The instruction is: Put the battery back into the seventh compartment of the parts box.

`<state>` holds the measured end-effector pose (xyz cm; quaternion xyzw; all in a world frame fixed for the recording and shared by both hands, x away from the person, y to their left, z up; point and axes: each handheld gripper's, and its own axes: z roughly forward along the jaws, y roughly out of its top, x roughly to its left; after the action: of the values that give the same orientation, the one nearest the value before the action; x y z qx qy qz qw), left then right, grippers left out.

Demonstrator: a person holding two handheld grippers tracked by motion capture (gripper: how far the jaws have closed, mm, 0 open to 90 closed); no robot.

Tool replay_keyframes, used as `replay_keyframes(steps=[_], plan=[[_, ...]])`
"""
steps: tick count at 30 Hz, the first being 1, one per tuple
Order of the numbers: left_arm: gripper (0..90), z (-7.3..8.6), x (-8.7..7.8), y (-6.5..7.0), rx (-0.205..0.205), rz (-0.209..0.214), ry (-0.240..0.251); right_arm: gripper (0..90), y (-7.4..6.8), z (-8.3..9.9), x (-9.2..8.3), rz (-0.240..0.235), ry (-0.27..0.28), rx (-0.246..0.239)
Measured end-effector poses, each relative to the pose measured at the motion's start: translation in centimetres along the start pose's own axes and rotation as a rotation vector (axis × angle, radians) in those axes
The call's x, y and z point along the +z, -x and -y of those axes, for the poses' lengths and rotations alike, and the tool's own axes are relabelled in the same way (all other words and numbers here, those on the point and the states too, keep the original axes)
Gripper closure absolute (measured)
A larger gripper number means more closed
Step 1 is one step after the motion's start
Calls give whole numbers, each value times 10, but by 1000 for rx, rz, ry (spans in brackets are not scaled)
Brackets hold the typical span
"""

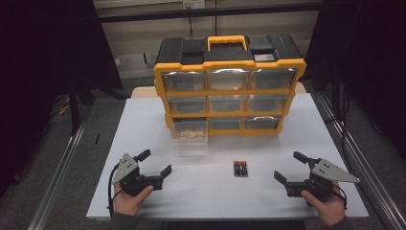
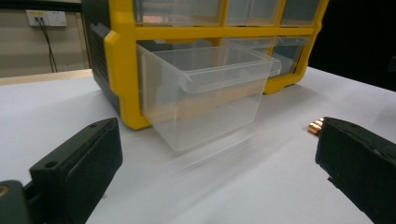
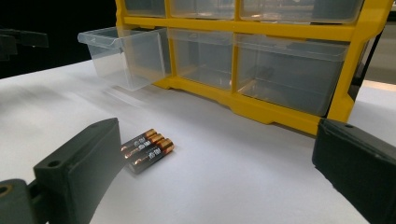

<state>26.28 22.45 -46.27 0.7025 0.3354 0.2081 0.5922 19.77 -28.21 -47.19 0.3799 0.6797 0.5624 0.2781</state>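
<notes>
Three black, copper-capped cylindrical batteries lie side by side near the smooth white bench's front edge, between the released matte-black left tool and right tool, before a yellow plastic organiser's pulled-out clear drawer.

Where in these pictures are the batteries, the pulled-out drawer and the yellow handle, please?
batteries [image 3: 147, 150]: right gripper view, middle of the pack.
pulled-out drawer [image 2: 205, 100]: left gripper view, its clear front wall.
yellow handle [image 1: 227, 40]: high view, its top bar.
</notes>
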Motion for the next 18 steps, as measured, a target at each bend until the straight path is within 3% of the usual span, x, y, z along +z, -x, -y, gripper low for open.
replay_keyframes(steps=[1, 2, 7, 9, 12, 18], plan=[[8, -1, 1, 1, 10, -3, -5, 16, 0, 0, 0, 1, -2, 0], [8, -2, 3, 4, -6, -8, -1, 16, 0, 0, 1, 2, -2, -2], [9, -4, 12, 11, 12, 23, -23, 18, 0, 0, 0, -2, -1, 7], [9, -6, 18, 17, 1, 60, -35, 18, 0, 0, -1, -2, 2, 2], [9, -7, 22, 21, 13, 66, -45, 18, 0, 0, -1, 0, 3, 1], [15, -11, 35, 32, 14, 121, -53, 18, 0, 0, 0, -2, 3, -1]])
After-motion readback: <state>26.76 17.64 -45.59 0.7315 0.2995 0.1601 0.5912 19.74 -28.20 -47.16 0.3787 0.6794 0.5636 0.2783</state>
